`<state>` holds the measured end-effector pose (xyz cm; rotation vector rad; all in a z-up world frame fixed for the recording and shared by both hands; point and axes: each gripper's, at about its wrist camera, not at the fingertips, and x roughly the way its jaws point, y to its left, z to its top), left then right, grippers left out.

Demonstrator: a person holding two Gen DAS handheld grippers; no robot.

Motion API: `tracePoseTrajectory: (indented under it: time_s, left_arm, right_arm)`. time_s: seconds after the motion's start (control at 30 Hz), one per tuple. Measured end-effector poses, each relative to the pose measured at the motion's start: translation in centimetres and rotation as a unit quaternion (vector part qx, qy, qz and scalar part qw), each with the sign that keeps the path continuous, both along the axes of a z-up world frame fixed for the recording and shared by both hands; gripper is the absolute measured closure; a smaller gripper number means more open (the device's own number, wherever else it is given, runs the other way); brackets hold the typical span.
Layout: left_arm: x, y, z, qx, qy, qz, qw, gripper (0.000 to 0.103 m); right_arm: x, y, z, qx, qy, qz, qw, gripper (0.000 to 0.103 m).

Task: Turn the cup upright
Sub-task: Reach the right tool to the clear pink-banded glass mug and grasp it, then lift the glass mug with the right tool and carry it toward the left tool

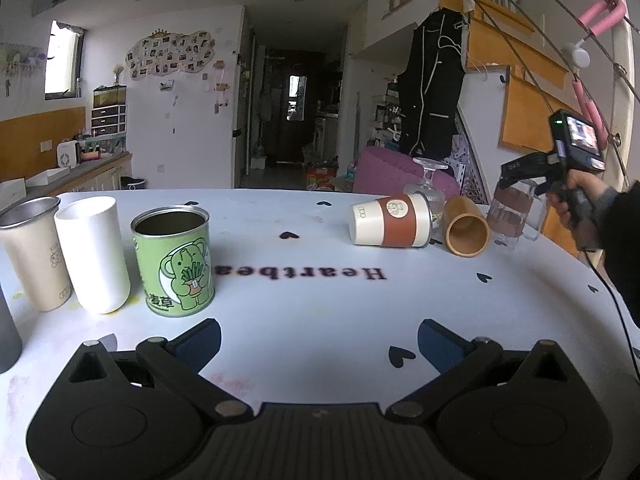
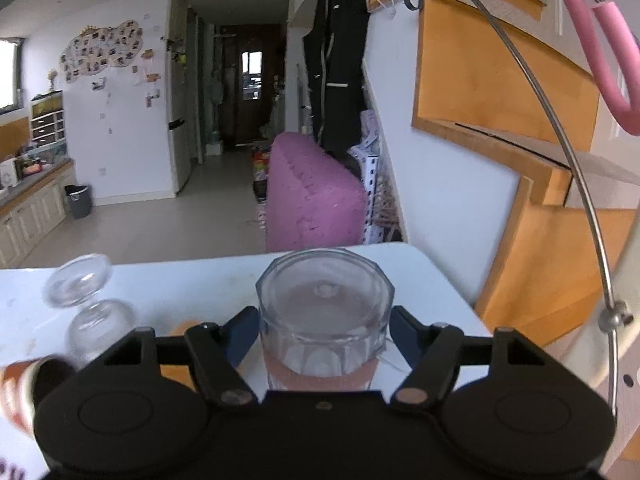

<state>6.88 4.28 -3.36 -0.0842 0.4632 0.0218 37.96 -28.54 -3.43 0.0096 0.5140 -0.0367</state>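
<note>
From the left wrist view, the left gripper hangs spread wide over the table, holding nothing; at two o'clock the right gripper meets the glass mug. From the right wrist view, the right gripper pinches the glass mug, base up, both pads touching its sides; a wine glass lies at nine o'clock.

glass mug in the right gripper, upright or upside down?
Upside down. In the right wrist view the glass mug shows its thick closed base facing up between the right hand-held gripper fingers; the left wrist view shows it standing on the table.
</note>
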Motion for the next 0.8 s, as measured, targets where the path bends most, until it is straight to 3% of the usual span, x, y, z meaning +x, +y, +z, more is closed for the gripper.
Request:
tracePoseTrajectory:
  time_s: [0.4,0.8]
  left_arm:
    - [-3.4,-0.5,0.6,-0.009,-0.017,-0.023,0.9995,0.0]
    - [-6.0,-2.2,0.6,-0.008,-0.005,-0.081,0.9967,0.0]
  right_arm:
    - [-16.7,4.8,2.3,0.001,0.004,0.119,0.993,0.031]
    - [-28.6,12.5,2.8,0.005,-0.011,0.292,0.956,0.031]
